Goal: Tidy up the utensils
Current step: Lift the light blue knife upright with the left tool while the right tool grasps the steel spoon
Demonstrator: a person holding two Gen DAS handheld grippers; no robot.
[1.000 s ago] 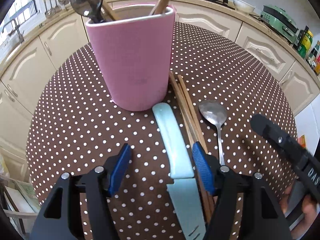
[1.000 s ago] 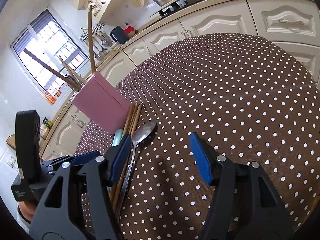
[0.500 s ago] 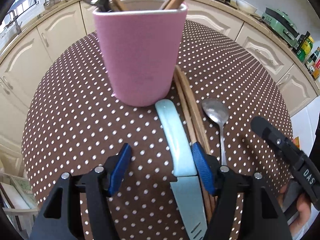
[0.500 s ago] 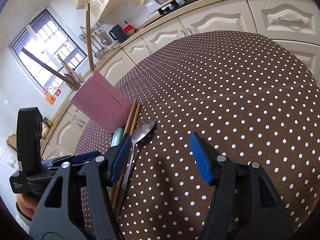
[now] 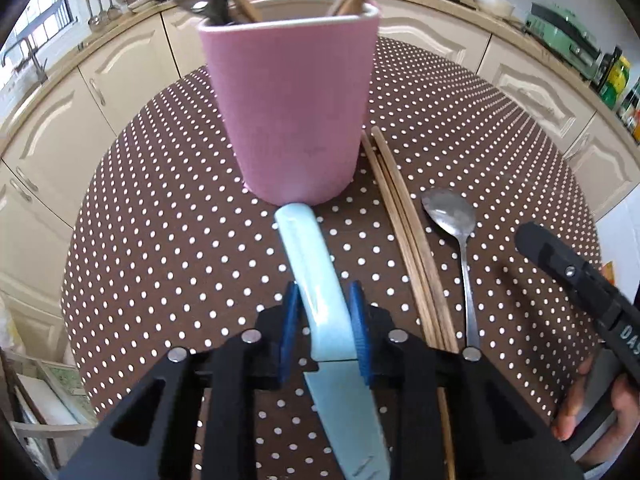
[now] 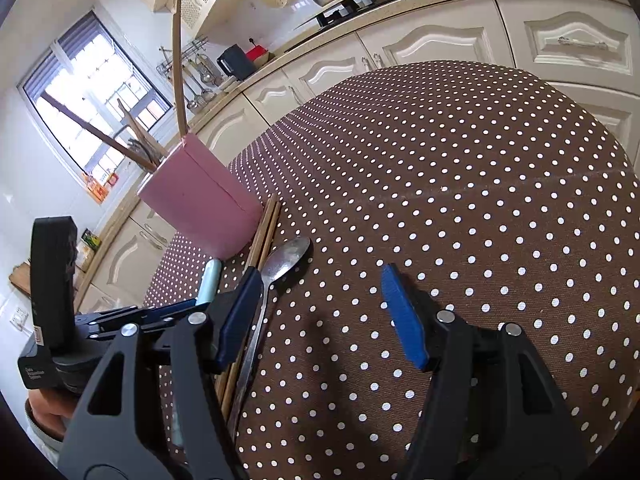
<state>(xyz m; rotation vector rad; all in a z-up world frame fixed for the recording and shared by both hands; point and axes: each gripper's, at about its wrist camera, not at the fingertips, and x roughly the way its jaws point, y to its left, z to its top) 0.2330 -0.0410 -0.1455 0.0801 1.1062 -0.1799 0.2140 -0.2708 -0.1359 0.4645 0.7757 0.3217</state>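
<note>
The left tongs (image 5: 325,328) have just squeezed in and now pinch the light blue knife (image 5: 320,292) by its handle. The knife lies flat on the dotted worktop (image 5: 160,240). Its handle end touches the pink cup (image 5: 292,104), and its blade points back toward the near edge. The right tongs (image 6: 320,316) are spread wide over bare cloth, holding nothing.

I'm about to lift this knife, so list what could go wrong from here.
1. The left gripper has just closed on the knife handle; its end touches the pink holder, so a lift may nudge the holder.
2. The chopsticks and spoon lie close beside; a sideways swing could scatter them.
</note>
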